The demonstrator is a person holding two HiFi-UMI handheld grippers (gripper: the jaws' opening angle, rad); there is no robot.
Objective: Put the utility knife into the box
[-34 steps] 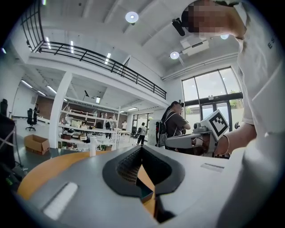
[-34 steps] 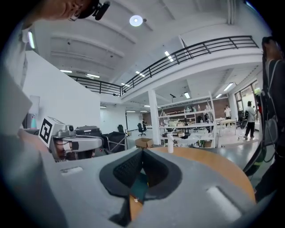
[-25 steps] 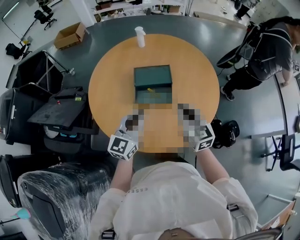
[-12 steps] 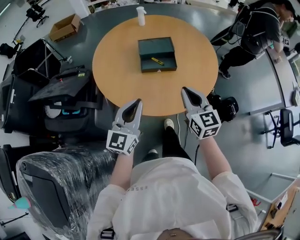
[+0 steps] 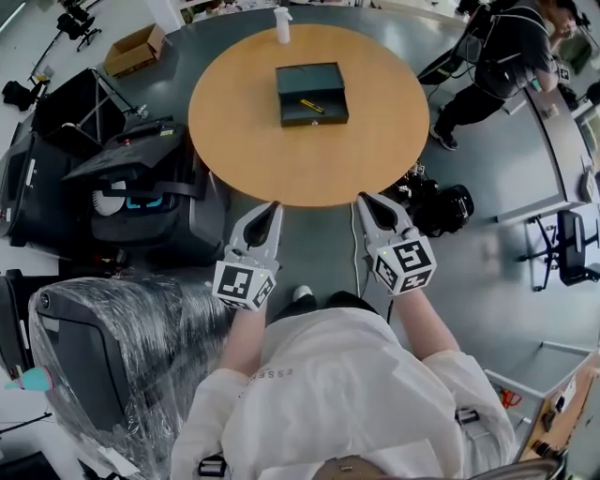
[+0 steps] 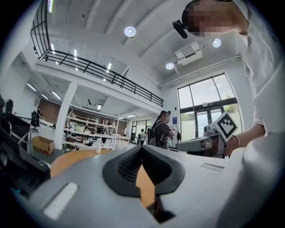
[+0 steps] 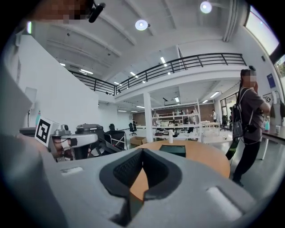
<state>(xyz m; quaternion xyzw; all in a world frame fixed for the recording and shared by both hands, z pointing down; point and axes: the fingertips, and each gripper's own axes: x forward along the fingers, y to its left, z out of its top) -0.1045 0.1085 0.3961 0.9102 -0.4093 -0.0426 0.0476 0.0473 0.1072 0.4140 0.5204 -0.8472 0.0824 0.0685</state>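
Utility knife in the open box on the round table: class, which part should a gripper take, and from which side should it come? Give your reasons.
Probably its middle, from straight above, with the jaws across its narrow width. The utility knife lies flat and slanted inside the box, whose walls would likely block a sideways approach.

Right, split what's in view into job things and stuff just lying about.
Job things:
- utility knife, yellow, lying inside the box
- box, dark green, open, on the round table
- left gripper and right gripper, both shut, empty, short of the table

Lying about:
- white bottle at the table's far edge
- carton on the floor
- plastic-wrapped chair
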